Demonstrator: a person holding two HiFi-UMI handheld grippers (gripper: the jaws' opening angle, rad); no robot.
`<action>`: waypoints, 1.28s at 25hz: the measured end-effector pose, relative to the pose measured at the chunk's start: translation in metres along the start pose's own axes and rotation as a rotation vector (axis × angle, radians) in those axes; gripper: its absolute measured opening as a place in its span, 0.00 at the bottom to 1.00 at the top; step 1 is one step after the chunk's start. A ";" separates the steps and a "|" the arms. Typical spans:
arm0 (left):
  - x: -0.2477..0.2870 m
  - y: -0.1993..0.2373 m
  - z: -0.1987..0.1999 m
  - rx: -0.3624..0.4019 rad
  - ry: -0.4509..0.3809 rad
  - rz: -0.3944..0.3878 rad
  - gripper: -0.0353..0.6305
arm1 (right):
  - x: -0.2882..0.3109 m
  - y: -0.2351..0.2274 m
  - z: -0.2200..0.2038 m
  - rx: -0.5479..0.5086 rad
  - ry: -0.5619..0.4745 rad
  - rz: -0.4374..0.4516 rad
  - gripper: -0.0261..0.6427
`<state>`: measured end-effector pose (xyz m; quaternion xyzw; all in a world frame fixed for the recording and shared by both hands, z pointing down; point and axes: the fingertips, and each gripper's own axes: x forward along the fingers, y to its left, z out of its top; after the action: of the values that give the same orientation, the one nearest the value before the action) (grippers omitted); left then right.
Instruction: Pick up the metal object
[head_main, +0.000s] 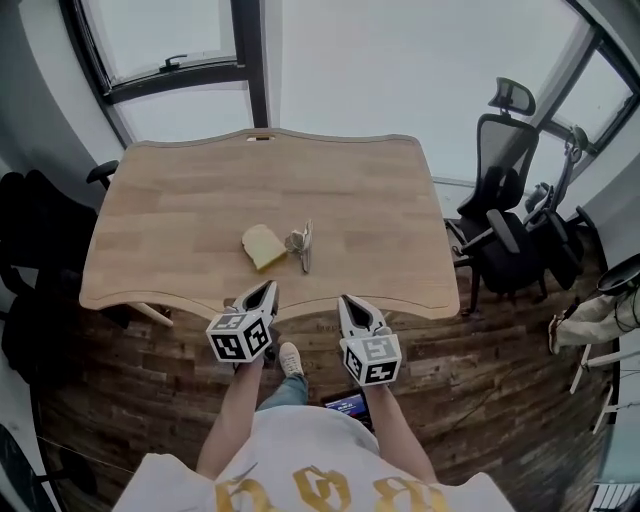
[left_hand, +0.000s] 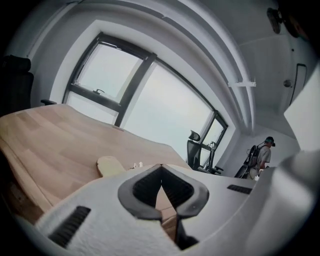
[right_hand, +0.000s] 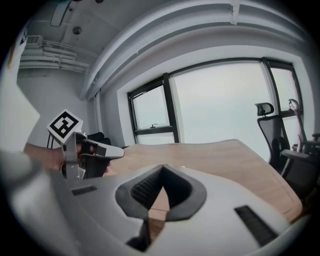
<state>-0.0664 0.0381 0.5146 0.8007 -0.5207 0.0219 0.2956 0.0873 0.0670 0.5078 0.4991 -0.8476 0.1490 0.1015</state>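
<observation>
The metal object (head_main: 300, 243), a small silvery piece, lies on the wooden table (head_main: 200, 210) near its front edge. It touches the right side of a pale yellow sponge-like block (head_main: 264, 246). In the left gripper view the block (left_hand: 110, 165) and a bit of the metal object (left_hand: 136, 164) show just past the jaws. My left gripper (head_main: 267, 289) hovers at the table's front edge, short of the block, with its jaws shut and empty. My right gripper (head_main: 347, 300) hangs beside it, also shut and empty. The right gripper view shows the left gripper (right_hand: 100, 150) at its left.
Black office chairs (head_main: 510, 230) stand right of the table, and another dark chair (head_main: 35, 240) stands at its left. Large windows (head_main: 170, 40) run behind the table. A person (left_hand: 262, 155) stands far off in the left gripper view. The floor is wood planks (head_main: 500, 370).
</observation>
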 end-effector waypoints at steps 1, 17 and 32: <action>0.012 0.006 0.010 0.016 0.003 0.003 0.08 | 0.014 -0.005 0.006 0.002 0.002 0.000 0.06; 0.122 0.084 0.061 0.114 0.082 0.009 0.08 | 0.148 -0.040 0.039 0.033 0.051 -0.039 0.06; 0.139 0.091 0.069 0.098 0.087 -0.005 0.08 | 0.179 -0.037 0.051 0.039 0.050 0.013 0.06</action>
<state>-0.0989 -0.1360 0.5459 0.8137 -0.5037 0.0816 0.2786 0.0324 -0.1146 0.5229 0.4917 -0.8449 0.1786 0.1121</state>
